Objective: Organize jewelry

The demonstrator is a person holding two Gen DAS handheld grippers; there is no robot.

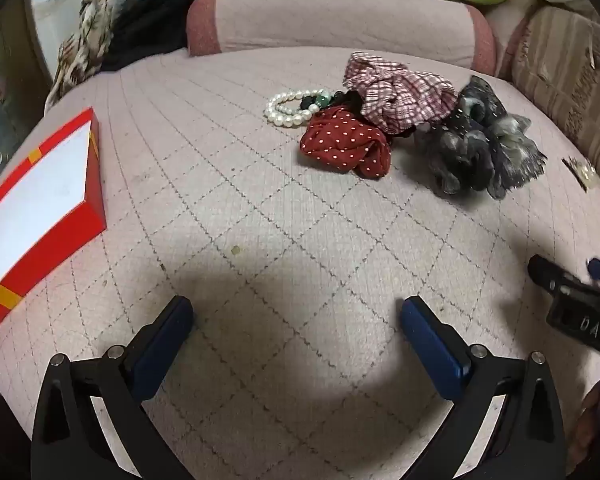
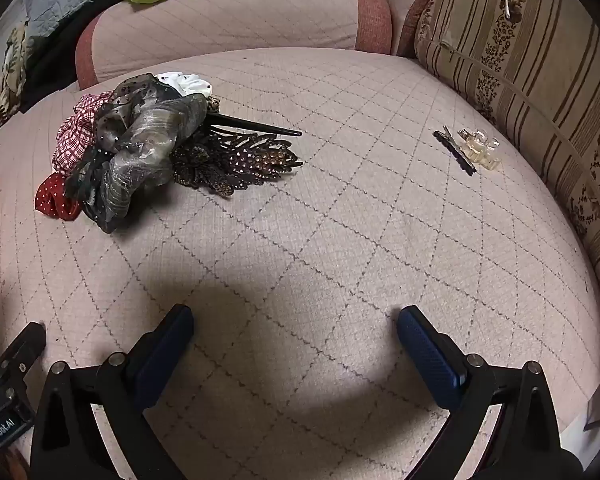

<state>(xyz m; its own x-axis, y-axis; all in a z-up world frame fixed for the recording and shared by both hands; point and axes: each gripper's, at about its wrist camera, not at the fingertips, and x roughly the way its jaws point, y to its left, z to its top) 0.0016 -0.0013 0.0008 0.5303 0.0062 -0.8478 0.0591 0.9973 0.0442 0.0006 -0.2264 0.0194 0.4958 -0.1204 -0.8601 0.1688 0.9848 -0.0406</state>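
left wrist: pearl bracelet [image 1: 290,107] ahead (untouched)

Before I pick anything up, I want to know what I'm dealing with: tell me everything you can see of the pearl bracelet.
The pearl bracelet shows only in the left wrist view. It is a string of round, glossy white beads lying flat on the quilted pink cushion, seemingly looped in more than one strand. It sits at the left edge of the accessory pile; its right end runs into dark green and black beads and touches or nearly touches the red polka-dot scrunchie. Neither gripper is near it.
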